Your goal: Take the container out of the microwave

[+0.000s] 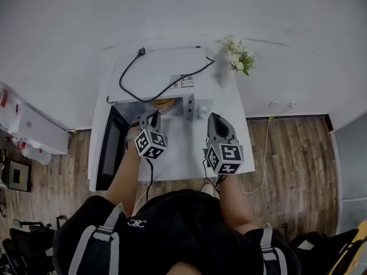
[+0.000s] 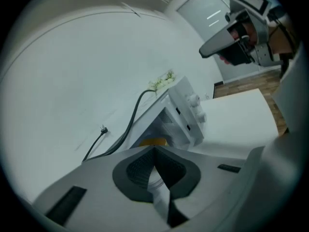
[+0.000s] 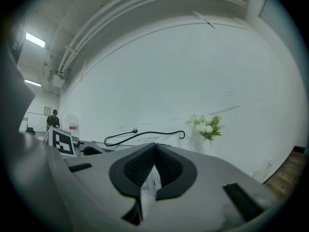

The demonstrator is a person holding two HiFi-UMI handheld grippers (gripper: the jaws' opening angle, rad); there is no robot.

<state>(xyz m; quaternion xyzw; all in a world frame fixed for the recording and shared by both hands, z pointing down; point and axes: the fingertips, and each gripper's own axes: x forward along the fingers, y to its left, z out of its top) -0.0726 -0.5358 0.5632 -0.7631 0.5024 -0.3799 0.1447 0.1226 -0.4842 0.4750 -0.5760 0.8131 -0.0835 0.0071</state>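
Head view: container (image 1: pixel 163 103) sitting inside open microwave (image 1: pixel 155 67), at 12 o'clock from left gripper (image 1: pixel 151 116); right gripper (image 1: pixel 217 120) over at 3 o'clock.
Left gripper view: clamped tight, empty, container at 12 o'clock.
Right gripper view: pinched closed too, nothing held.

Left gripper (image 1: pixel 152 117) sits over the tabletop (image 1: pixel 184 149) near its left edge, tipped slightly down, fingers (image 2: pixel 143 167) pressed together, nothing between them. Right gripper (image 1: pixel 217 119) is alongside toward the right edge, level, fingers likewise together. Both forearms reach forward.
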